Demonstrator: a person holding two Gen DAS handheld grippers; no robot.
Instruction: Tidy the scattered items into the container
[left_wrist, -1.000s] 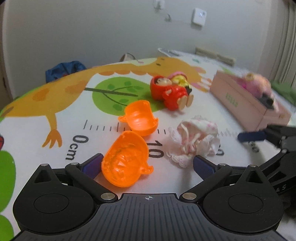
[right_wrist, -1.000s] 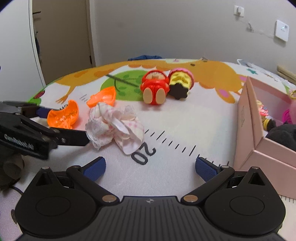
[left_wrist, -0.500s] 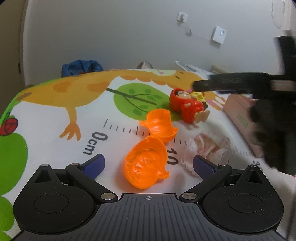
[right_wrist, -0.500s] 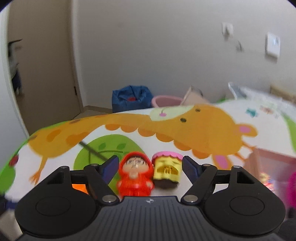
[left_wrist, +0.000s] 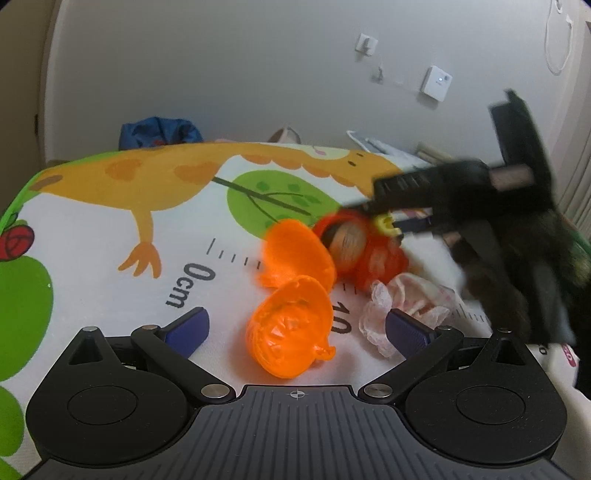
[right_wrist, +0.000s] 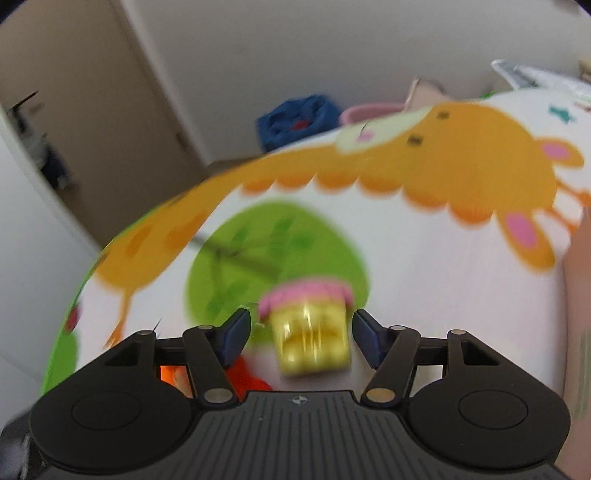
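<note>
My left gripper (left_wrist: 295, 326) is open and low over the play mat. An orange pumpkin half (left_wrist: 291, 332) lies between its fingers, untouched. A second orange half (left_wrist: 295, 254) sits just beyond, beside a red doll (left_wrist: 364, 254) and a lacy pink-white cloth (left_wrist: 410, 308). My right gripper (right_wrist: 301, 334), seen blurred in the left wrist view (left_wrist: 389, 216), reaches in from the right. Its fingers straddle a yellow toy with a pink top (right_wrist: 310, 332), with a thin gap on each side. The red doll (right_wrist: 247, 376) shows under its left finger.
A pink box wall (right_wrist: 578, 295) sits blurred at the far right edge. The giraffe play mat (left_wrist: 166, 177) covers the surface. A blue bag (left_wrist: 159, 131) and a pink basin (right_wrist: 369, 110) lie beyond the mat by the wall.
My right gripper has swung left past the cloth, dropped onto the yellow toy and narrowed around it. My left gripper has shifted so the pumpkin half lies centred between its fingers.
</note>
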